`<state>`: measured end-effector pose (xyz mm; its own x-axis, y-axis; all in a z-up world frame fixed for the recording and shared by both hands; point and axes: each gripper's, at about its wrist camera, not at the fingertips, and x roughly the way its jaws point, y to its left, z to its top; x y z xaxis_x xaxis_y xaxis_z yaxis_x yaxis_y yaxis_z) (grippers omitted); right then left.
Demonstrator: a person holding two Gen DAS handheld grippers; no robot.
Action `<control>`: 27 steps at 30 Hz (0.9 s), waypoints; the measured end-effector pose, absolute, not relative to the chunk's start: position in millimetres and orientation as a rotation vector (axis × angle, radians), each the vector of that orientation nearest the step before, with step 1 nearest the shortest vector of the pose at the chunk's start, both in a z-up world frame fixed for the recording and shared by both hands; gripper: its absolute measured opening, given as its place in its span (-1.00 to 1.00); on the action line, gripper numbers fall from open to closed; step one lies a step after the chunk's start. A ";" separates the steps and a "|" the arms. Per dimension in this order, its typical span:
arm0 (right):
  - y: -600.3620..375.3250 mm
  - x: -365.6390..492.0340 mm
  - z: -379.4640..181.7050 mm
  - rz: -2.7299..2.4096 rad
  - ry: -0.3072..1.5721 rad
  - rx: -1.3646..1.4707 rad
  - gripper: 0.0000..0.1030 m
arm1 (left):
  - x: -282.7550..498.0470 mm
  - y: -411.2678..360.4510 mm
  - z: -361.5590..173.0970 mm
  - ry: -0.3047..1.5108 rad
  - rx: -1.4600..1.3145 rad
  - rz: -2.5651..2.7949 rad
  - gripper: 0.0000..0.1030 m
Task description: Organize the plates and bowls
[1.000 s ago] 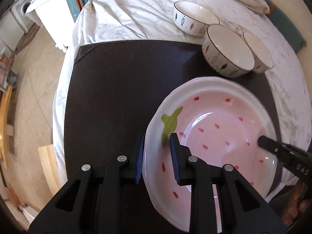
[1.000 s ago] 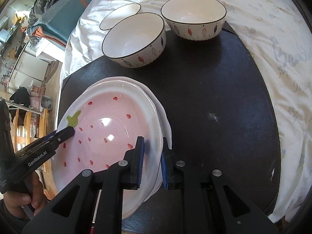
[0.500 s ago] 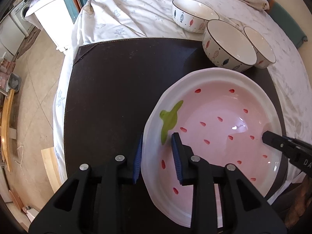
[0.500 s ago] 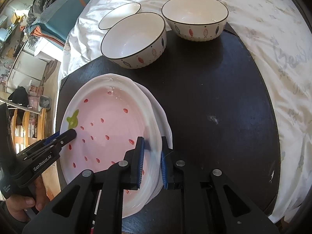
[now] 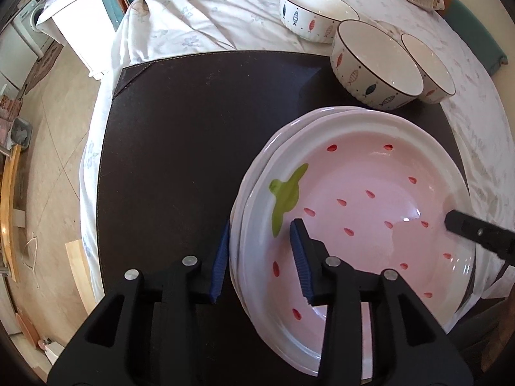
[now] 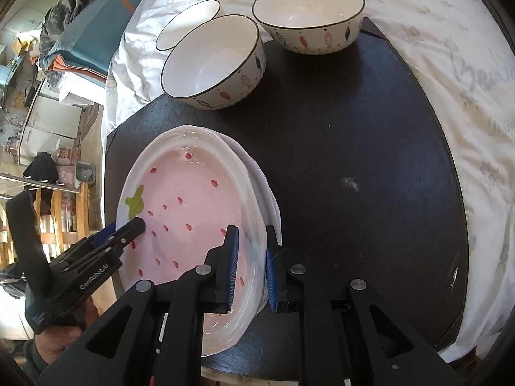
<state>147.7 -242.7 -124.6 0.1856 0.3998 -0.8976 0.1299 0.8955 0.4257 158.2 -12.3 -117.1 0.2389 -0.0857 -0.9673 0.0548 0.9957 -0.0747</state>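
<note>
Pink plate (image 5: 370,212) now rests on the white plate (image 6: 268,199) on the dark mat (image 5: 180,135). Left gripper (image 5: 260,257) jaws have just been opening, rim between them, unclamped. Right gripper (image 6: 251,267) still pinches the rim. Stacking looks done.

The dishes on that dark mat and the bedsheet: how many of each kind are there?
Fish-pattern bowls: 3
Strawberry plates: at least 2, the pink plate stacked on a white-rimmed plate beneath; any more below are hidden
Total: at least 5 dishes
</note>
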 end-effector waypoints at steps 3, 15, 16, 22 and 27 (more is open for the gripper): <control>-244.5 147.0 -118.4 0.160 1.365 0.418 -0.66 | 158.0 -11.5 -115.4 1.320 -0.028 -0.090 -0.32; -250.9 137.8 -102.9 0.167 1.310 0.405 -0.66 | 155.9 -11.6 -116.3 1.314 -0.011 -0.073 -0.32; -252.2 135.4 -101.7 0.166 1.307 0.402 -0.66 | 155.2 -12.3 -116.1 1.315 -0.008 -0.072 -0.33; -252.1 130.3 -87.3 0.175 1.262 0.381 -0.62 | 146.6 -13.3 -103.3 1.282 0.004 -0.076 -0.33; -246.6 121.4 -74.6 0.187 1.215 0.352 -0.62 | 130.7 -4.1 -73.6 1.201 -0.032 -0.061 -0.26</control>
